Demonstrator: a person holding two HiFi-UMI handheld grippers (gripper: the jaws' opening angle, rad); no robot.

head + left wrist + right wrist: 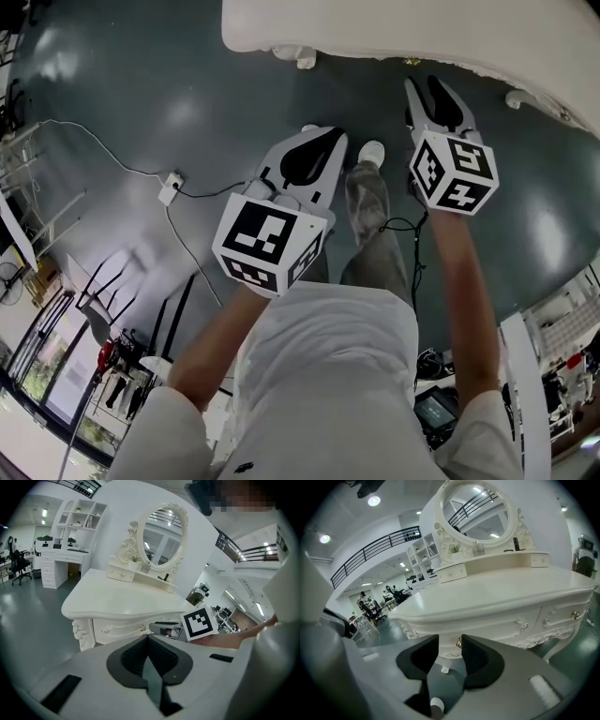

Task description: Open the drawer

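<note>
The right gripper [450, 641] is hovering released, its 2 jaws apart, facing a gold knob [459, 643] on the near front of the white dressing table [501, 595]. The left gripper [148, 636] is sitting clenched, empty.

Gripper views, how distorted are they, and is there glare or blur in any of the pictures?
Left gripper view: strong fisheye, black corners, the dressing table bows; a mosaic patch sits top right. Right gripper view: same bowing, a ceiling light flares, the mirror reflects lamps. Head view: sharp, with soft light patches on the floor.
</note>
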